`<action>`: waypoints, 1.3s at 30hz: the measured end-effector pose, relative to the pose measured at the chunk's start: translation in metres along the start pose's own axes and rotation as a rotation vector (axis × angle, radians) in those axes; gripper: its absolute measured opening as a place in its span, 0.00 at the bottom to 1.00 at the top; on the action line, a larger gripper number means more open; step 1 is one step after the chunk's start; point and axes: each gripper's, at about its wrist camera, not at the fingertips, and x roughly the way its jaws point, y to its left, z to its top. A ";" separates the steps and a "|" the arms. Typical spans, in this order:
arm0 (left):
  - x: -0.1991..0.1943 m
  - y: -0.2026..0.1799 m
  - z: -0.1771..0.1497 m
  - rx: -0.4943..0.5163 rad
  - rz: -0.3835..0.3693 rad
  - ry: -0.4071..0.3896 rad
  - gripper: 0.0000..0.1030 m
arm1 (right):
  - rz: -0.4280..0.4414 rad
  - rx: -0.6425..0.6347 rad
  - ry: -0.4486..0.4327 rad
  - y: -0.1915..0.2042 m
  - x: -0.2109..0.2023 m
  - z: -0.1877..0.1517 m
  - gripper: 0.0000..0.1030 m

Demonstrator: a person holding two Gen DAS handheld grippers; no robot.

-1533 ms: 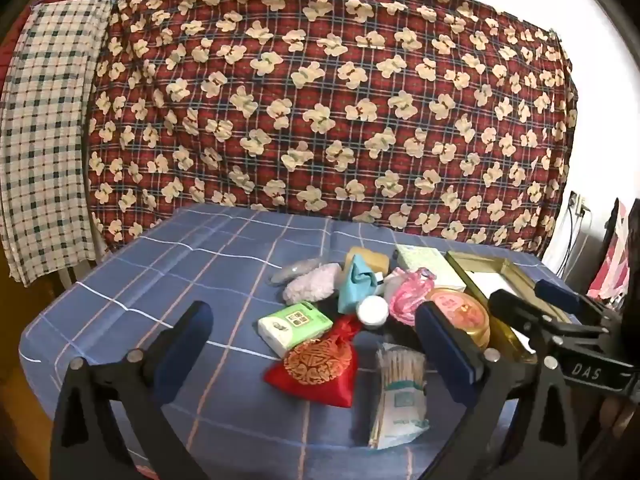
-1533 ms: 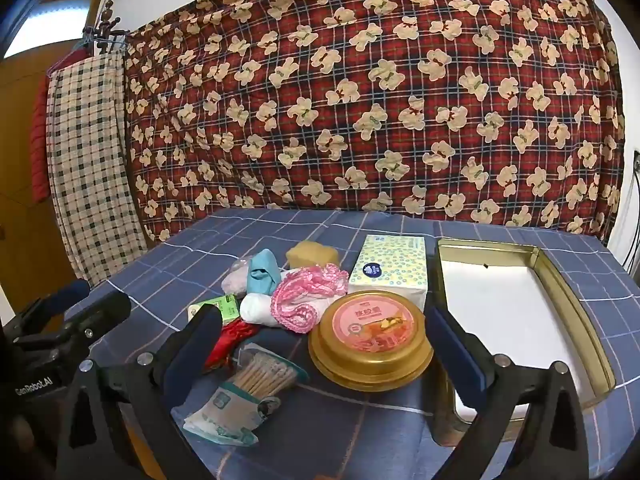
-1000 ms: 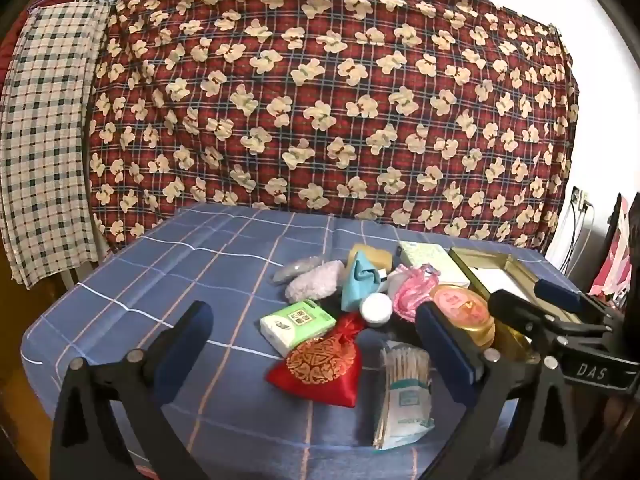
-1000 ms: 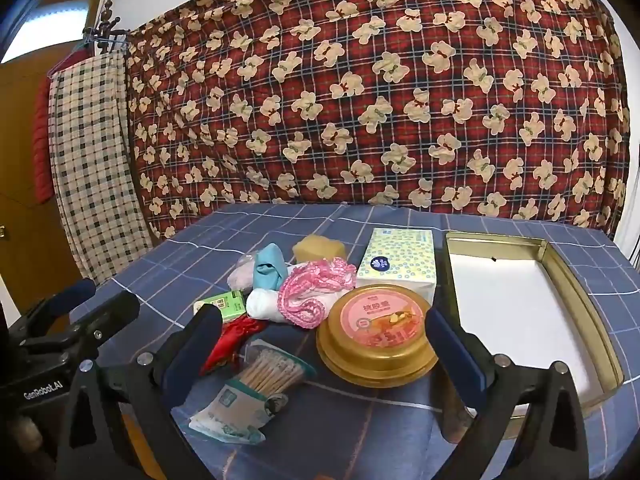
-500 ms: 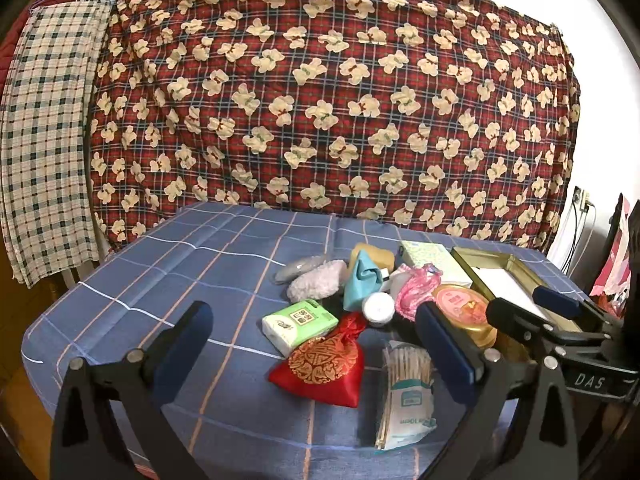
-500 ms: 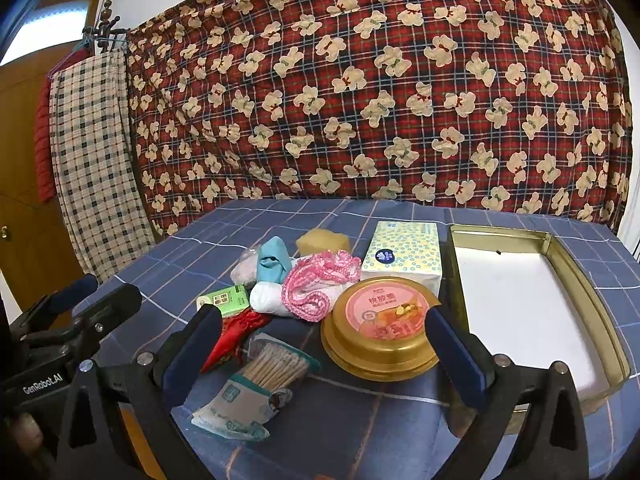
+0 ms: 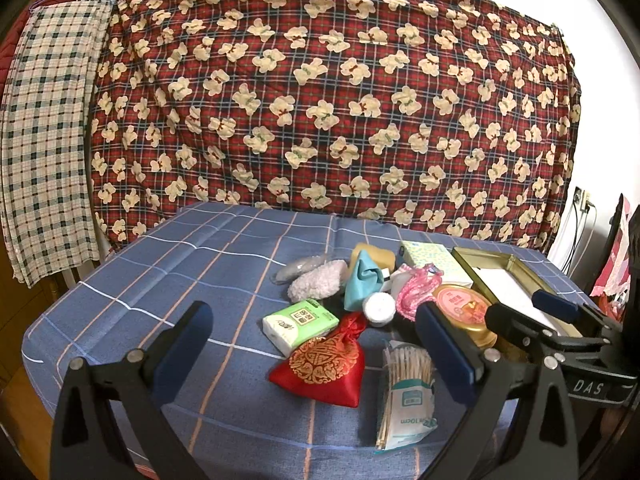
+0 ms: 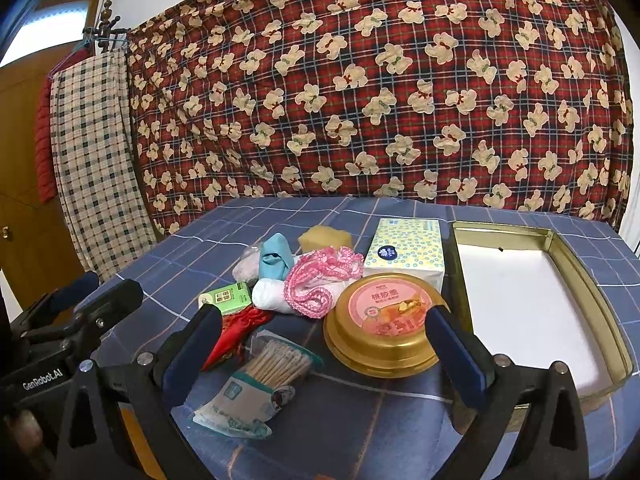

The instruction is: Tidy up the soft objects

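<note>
A heap of small things lies on the blue checked tablecloth [image 7: 180, 280]. In the left wrist view I see a red embroidered pouch [image 7: 324, 364], a green tissue pack [image 7: 300, 322], a fluffy pale pad [image 7: 318, 284], a teal cloth piece [image 7: 360, 280], a pink crocheted item [image 7: 416, 288] and a yellow sponge [image 7: 378, 256]. My left gripper [image 7: 312, 344] hangs open just before the pouch, holding nothing. My right gripper [image 8: 324, 344] is open too, over the cotton swab packet [image 8: 256, 384] and beside the round gold tin [image 8: 384, 320].
An open gold tray [image 8: 584, 276] with a white floor lies at the right. A patterned tissue box [image 8: 406, 252] stands behind the round tin. A bear-print quilt [image 7: 320, 100] hangs behind the table, a checked cloth [image 7: 44, 120] at the left. The table's front edge is close.
Both grippers have risen slightly and drawn back a little, so the heap sits lower in view. Nothing on the table has moved, and both stay open.
</note>
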 end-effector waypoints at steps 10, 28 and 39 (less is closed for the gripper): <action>0.000 0.000 0.000 0.000 0.001 0.001 1.00 | 0.002 0.004 0.004 0.000 0.001 -0.001 1.00; 0.015 0.007 -0.013 0.008 0.016 0.014 1.00 | 0.017 0.000 0.030 0.014 0.004 -0.022 0.99; 0.036 0.036 -0.027 -0.016 0.075 0.071 1.00 | 0.068 -0.041 0.120 0.030 0.025 -0.034 0.99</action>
